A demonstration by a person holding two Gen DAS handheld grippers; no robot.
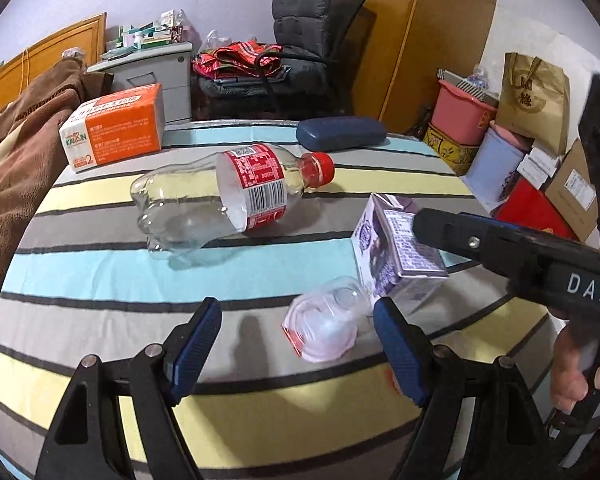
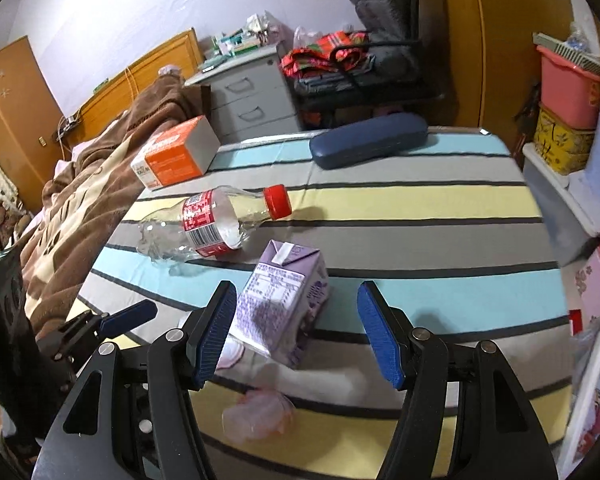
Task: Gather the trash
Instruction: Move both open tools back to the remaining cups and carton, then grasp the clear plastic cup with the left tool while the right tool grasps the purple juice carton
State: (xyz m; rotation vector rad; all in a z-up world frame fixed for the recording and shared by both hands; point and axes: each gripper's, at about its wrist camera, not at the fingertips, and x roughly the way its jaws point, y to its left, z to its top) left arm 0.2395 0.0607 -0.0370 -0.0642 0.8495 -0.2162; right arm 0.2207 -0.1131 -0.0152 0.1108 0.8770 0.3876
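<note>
A: Right wrist view: right gripper has its jaws spread wide, nothing held, purple carton lying between them at frame center. Looks like the approach step.

B: Left gripper also spread and empty; crushed plastic cup sits lower center, near its right finger.

A: Bottle lies mid-frame on the striped bedsheet, untouched.

B: Next, I'd guess: push right forward, center the carton, squeeze. No bin visible.
</note>
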